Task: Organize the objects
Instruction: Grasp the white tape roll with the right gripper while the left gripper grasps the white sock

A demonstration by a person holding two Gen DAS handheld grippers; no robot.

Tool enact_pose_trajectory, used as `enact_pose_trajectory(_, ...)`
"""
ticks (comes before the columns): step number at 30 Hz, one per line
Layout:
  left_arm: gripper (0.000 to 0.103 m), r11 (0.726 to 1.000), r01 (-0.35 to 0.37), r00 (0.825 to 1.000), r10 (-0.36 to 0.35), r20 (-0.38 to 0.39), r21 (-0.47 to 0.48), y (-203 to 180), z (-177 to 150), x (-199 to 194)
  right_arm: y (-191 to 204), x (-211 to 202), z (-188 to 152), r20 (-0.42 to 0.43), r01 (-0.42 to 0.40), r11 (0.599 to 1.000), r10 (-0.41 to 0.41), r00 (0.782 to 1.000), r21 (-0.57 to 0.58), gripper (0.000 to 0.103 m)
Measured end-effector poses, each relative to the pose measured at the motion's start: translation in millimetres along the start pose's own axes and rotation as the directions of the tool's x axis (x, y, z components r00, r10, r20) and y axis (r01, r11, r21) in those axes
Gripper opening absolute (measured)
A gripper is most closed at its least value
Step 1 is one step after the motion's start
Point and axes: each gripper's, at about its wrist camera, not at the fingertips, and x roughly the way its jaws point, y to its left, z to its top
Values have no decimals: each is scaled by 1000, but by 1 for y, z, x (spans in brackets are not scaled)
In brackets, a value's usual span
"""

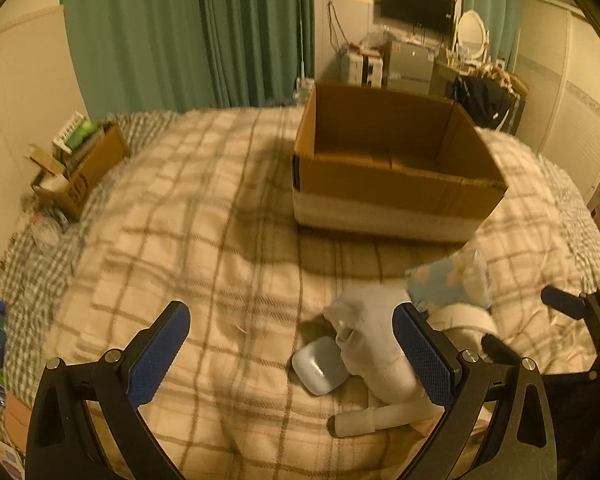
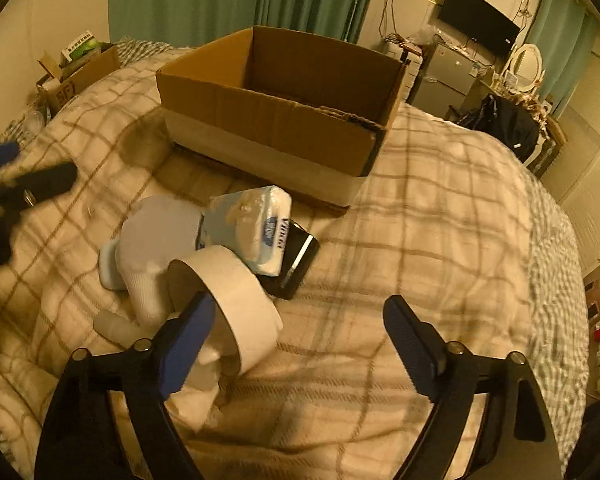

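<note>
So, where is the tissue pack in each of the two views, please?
Left wrist view: the tissue pack lies lower right, blurred, just in front of the cardboard box.
Right wrist view: it lies near the centre, resting partly on a black device, in front of the box.
Shared landmark: the open cardboard box on the checked blanket.
</note>
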Motion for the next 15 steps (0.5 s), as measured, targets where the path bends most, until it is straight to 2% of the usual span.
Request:
enact_pose_trajectory(3, 103, 999, 36, 999, -36, -15, 11, -4, -4, 12, 0, 9, 3, -7, -69, 997, 69, 998, 17, 63)
enact_pose_trajectory(5, 103, 998, 64, 998, -64, -23, 18, -9, -6, 18, 2, 14, 3, -22, -88, 996, 88, 996, 9, 42)
enact_pose_trajectory(6, 103, 997, 69, 997, -68, -30, 22, -11, -7, 22, 2, 15, 1, -27, -100, 995, 100, 995, 7, 38)
enact_pose_trajectory(8, 103, 997, 64, 997, -62, -45, 41, -17, -11, 30, 1, 13, 0, -20, -119, 993, 119, 993, 12, 20)
enact_pose_trajectory(11, 103, 996, 48, 997, -44, -63, 70, -24, -14, 38, -8, 1, 2, 20, -104, 994, 103, 994, 40, 13)
enact_pose_trajectory(15, 103, 994, 94, 993, -89, -74, 64, -34, -18, 45, -25, -13, 4, 65, -68, 994, 63, 996, 86, 7)
